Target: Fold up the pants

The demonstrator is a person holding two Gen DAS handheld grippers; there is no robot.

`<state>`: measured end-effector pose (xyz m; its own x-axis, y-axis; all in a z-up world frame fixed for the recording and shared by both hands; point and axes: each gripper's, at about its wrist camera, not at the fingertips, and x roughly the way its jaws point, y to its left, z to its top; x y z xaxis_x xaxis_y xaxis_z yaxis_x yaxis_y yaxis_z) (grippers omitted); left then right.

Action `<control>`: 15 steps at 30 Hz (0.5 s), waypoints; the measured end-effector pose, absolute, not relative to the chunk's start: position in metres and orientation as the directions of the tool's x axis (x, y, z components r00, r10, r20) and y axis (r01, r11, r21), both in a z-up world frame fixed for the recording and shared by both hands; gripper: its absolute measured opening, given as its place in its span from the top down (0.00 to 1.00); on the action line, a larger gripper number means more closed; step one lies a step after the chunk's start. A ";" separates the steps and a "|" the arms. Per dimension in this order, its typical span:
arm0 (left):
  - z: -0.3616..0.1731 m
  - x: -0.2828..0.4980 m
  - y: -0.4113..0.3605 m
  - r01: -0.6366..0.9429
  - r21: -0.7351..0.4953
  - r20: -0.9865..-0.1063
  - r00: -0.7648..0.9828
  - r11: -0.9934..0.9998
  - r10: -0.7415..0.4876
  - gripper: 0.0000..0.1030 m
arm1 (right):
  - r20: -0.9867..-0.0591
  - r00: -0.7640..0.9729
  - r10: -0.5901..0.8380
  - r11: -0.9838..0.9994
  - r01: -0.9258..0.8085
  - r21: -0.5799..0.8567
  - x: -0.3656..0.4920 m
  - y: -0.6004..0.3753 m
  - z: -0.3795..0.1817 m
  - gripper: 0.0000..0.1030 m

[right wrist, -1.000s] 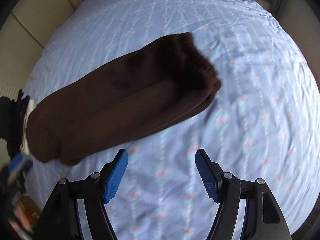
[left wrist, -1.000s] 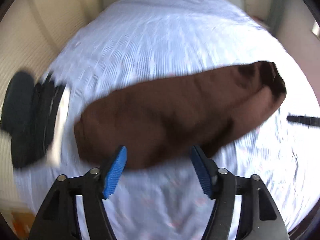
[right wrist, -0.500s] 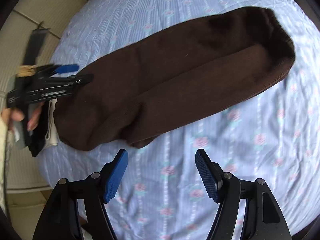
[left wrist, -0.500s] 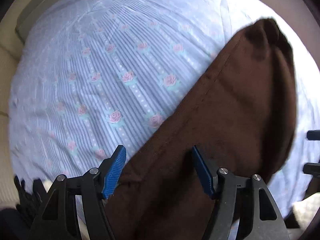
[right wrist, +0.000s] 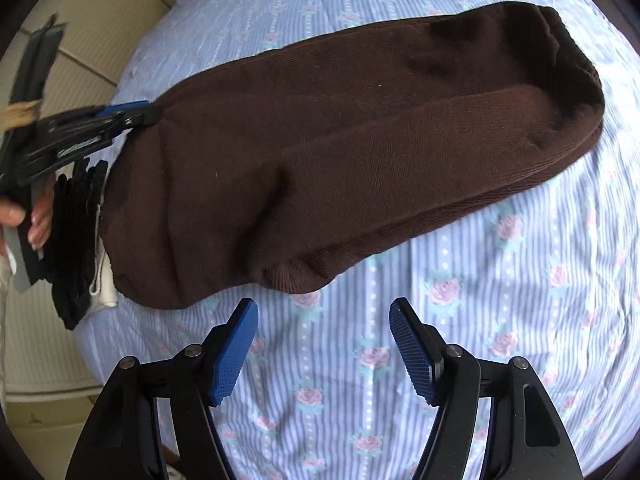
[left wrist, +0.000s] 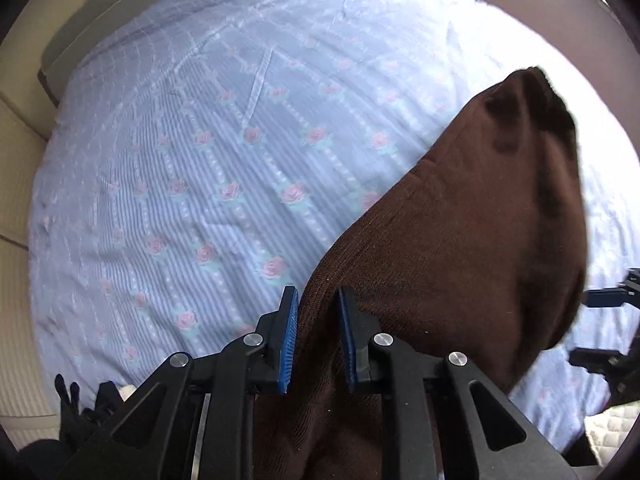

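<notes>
Dark brown pants (right wrist: 352, 140), folded lengthwise, lie on the bed. My left gripper (left wrist: 318, 334) is shut on the pants' edge (left wrist: 460, 248) at one end; it also shows in the right wrist view (right wrist: 136, 118) at the left end of the pants. My right gripper (right wrist: 324, 344) is open and empty, hovering above the sheet just below the pants' near edge. Its fingers (left wrist: 600, 300) appear at the right edge of the left wrist view.
The bed carries a light blue striped sheet with pink roses (right wrist: 480, 340). A pile of black and white clothes (right wrist: 80, 240) lies at the bed's left edge by the pants' end. Beige wall panels (left wrist: 16, 280) lie beyond the bed's edge.
My left gripper has closed from wide open onto the pants' edge. My right gripper has come a little nearer to the pants and stays open.
</notes>
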<state>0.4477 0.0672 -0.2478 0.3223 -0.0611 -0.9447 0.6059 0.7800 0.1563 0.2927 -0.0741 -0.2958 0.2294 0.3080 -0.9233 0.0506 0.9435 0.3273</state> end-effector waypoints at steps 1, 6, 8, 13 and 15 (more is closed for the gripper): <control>-0.257 0.451 0.064 0.599 0.211 -0.941 0.337 0.773 -0.004 0.90 | -0.925 0.225 0.308 0.944 0.048 0.326 0.295 -0.072 -0.297 0.34; -0.261 0.459 0.074 0.521 0.193 -0.942 0.337 0.831 0.007 0.87 | -0.915 0.234 0.330 0.936 0.046 0.349 0.302 -0.072 -0.293 0.34; -0.238 0.450 0.091 0.432 0.148 -0.923 0.385 0.889 -0.033 0.64 | -0.911 0.243 0.334 0.935 0.040 0.353 0.302 -0.072 -0.289 0.34; -0.207 0.394 0.157 0.155 0.040 -0.889 0.457 0.987 -0.036 0.41 | -0.903 0.237 0.359 0.927 0.021 0.374 0.301 -0.069 -0.286 0.35; -0.219 0.368 0.183 0.059 0.002 -0.908 0.417 0.998 -0.023 0.41 | -0.910 0.227 0.347 0.934 0.007 0.358 0.300 -0.062 -0.289 0.42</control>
